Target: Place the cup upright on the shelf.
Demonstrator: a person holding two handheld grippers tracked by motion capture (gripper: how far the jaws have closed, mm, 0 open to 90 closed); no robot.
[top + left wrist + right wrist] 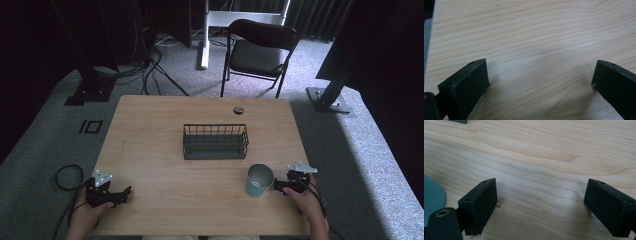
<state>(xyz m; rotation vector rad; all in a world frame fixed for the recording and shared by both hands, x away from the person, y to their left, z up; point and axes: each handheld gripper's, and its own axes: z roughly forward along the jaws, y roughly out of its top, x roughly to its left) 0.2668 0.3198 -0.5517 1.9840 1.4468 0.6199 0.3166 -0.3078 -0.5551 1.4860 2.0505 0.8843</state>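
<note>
Cup [260, 180] is standing near the right edge, just beside the right gripper [278, 185], whose jaws are gaping empty; the left gripper [125, 194] is idling open too. Risk: nudging it over sideways. High view is showing the basket [215, 142]; the right gripper view is catching a teal sliver.

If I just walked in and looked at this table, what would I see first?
Probably the teal cup, standing upright near the table's front right, just beside the right gripper, whose jaws are open with nothing between them. Next, the dark wire basket in the middle of the table. The left gripper rests at the front left corner, open too, over bare wood.
</note>
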